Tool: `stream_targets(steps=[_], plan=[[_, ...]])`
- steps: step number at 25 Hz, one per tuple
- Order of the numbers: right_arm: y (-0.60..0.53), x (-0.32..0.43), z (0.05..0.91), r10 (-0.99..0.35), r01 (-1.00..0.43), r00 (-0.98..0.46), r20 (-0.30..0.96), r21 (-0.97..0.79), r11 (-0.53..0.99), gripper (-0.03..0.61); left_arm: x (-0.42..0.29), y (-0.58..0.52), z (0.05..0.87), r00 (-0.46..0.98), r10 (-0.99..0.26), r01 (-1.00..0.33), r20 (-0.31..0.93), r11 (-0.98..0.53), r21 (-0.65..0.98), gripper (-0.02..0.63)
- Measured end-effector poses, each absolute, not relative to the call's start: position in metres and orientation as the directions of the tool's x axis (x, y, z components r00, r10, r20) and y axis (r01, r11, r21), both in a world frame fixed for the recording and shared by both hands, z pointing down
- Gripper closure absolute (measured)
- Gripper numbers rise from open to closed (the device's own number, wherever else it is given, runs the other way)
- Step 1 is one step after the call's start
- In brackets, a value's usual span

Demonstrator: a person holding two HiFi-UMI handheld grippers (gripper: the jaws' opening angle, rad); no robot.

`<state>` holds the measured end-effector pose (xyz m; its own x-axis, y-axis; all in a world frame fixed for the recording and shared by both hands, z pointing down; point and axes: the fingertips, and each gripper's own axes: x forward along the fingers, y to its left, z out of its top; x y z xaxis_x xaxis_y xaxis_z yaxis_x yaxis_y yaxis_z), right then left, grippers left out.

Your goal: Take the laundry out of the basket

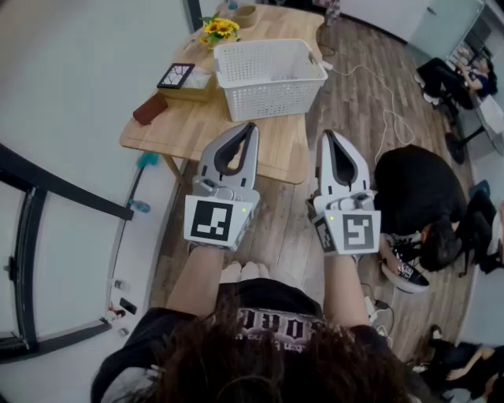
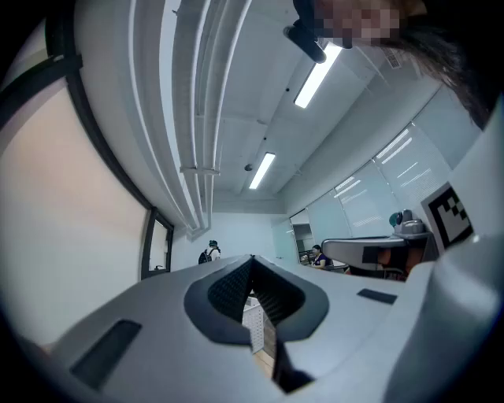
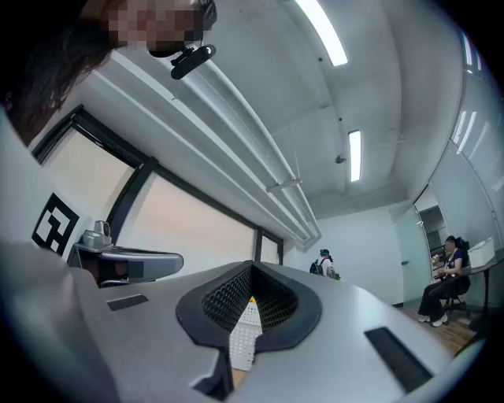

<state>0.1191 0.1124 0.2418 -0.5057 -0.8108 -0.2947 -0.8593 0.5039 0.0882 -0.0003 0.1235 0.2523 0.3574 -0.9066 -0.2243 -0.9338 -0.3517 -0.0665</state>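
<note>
1. Dark curly hair (image 1: 260,366) and a black printed shirt (image 1: 276,315) fill the bottom edge of the head view, nearer than the basket.
2. 2 bare forearms reach from there toward the basket, each holding 1 gripper with a square-marker cube at its rear.
3. Left gripper (image 1: 251,126): it hangs over the floor (image 1: 354,102), just short of the table edge below the basket. Its jaws are clenched tip to tip with no cloth between them, and its own view (image 2: 252,256) shows the same.
4. Right gripper (image 1: 326,134): it is beside the left one, off the basket's near right corner and clear of the table. Its jaws are also pressed together at the tips and grasp nothing (image 3: 252,264).
5. White lattice basket (image 1: 268,98): it stands upright on the wooden table (image 1: 197,122), apart from both grippers. Its white mesh shows through the gap behind each pair of jaws (image 2: 253,319) (image 3: 242,338). I cannot make out laundry in it.
6. Left of the basket lie a black-framed board (image 1: 176,75) and a brown block (image 1: 150,109).
7. Beyond the basket stand yellow flowers (image 1: 219,30) and a bowl (image 1: 245,14).
8. Right of the basket, a person in black (image 1: 413,193) crouches on the floor.
</note>
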Motion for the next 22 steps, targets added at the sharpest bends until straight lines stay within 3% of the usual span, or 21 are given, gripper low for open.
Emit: stream_targets(steps=[22], plan=[[0.124,0.149,0.249,-0.801,-0.843,-0.529,-0.279,0.065,0.534,0.551,0.021,0.140,0.253,0.341,-0.915,-0.940,-0.217,-0.339,-0.048,0.614]])
